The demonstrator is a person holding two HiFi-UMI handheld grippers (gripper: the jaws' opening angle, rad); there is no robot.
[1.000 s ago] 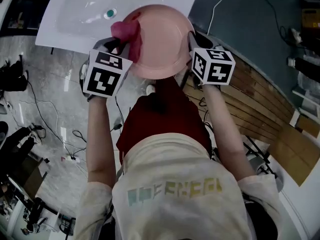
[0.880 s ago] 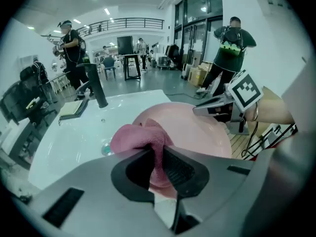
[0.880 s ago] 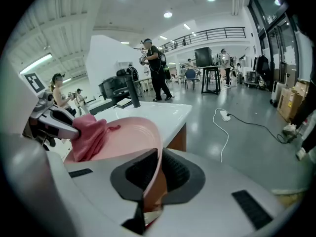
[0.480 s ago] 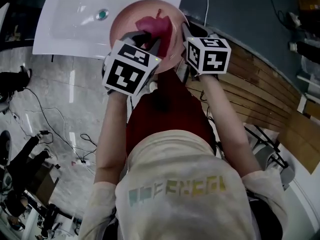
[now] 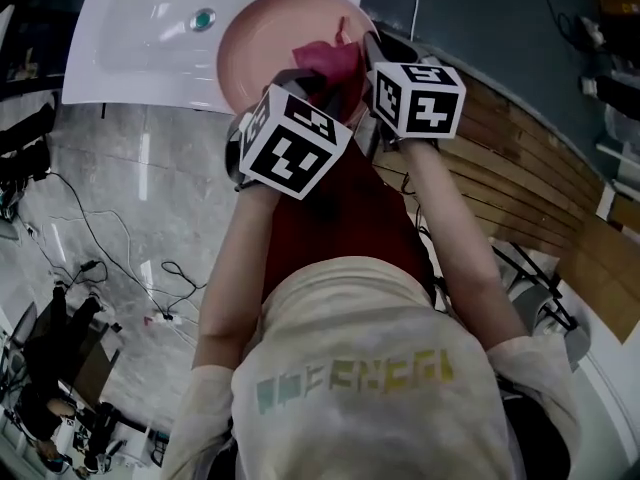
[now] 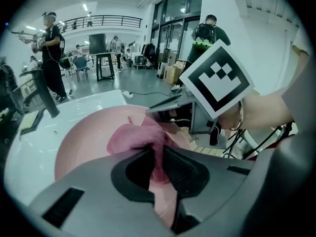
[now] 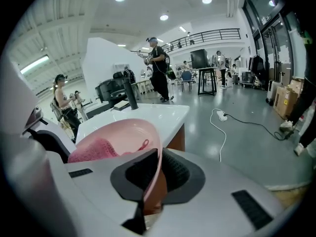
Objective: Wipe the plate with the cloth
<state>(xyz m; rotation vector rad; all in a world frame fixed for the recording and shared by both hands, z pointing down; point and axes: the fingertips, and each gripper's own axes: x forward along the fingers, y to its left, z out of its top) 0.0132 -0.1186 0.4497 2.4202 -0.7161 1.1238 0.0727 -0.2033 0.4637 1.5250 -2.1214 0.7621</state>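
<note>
1. Left gripper (image 6: 157, 168): jaws clamped on the pink cloth (image 6: 134, 138), which is bunched against the plate's inner face.
2. Right gripper (image 7: 152, 177): jaws pinched tight on the pink plate (image 7: 116, 132) rim.
3. Plate is held tilted over the near edge of the white sink (image 5: 140, 43).

A big open lab hall — mezzanine railing (image 7: 217, 33), glossy floor (image 7: 247, 149) with trailing cables (image 7: 220, 116), people (image 6: 52, 53) wearing gear.
</note>
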